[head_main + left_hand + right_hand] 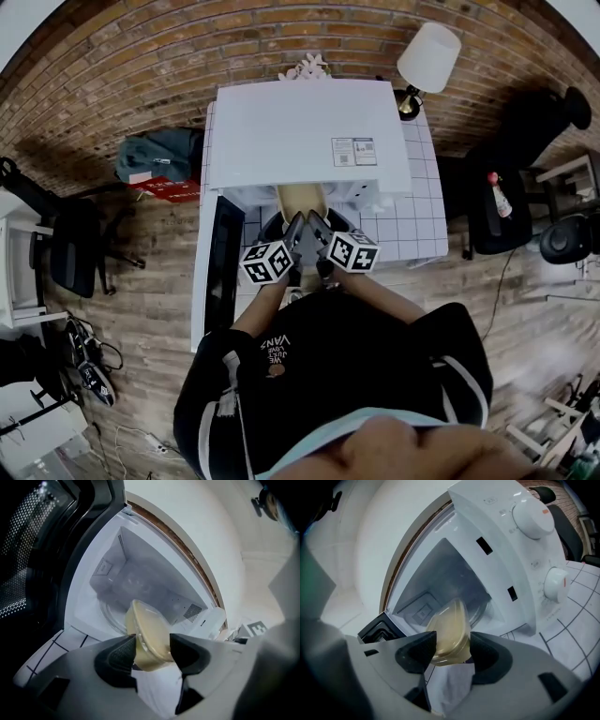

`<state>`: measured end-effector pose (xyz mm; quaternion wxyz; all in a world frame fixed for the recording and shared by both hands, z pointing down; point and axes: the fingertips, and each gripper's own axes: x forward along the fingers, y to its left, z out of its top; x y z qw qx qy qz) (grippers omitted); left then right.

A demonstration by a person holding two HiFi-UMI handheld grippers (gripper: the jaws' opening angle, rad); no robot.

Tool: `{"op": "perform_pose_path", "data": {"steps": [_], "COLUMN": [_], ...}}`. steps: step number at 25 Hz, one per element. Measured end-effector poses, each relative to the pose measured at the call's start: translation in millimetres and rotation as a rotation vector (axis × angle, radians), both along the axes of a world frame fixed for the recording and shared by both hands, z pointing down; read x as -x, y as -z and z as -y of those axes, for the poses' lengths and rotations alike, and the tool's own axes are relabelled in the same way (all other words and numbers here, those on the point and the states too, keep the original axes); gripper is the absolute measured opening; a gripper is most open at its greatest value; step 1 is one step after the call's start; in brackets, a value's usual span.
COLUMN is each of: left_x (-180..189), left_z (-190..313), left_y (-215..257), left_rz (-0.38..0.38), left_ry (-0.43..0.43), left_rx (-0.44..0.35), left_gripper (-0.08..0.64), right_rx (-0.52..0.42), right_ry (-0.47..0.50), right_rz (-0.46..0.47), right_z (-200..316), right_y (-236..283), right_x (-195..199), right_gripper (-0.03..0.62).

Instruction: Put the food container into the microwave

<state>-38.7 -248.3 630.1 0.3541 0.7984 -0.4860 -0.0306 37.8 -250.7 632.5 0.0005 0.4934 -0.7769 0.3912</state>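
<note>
Beige food container, pinched by left tongs and right tongs, hangs at microwave's front edge.

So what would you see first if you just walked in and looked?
The beige food container catches the eye first: the left gripper and the right gripper both clamp it right at the mouth of the white microwave. The microwave's black door stands open on the left. A white lamp stands at the table's far right corner.
</note>
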Motion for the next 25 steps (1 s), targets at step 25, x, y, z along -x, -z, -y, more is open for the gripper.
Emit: {"op": "perform_pose_path", "data": {"steps": [25], "left_x": [-2.3], "left_z": [33.1], "left_y": [-4.0], "left_rz": [-0.079], "left_ry": [-0.017], "left_rx": [0.01], "left_gripper": [0.244], "right_rx": [-0.025], "right_ry": [0.018], "right_rz": [-0.049], "right_z": [37.6], "right_y": [-0.3], "right_x": [0.8], "right_gripper": [0.217]}}
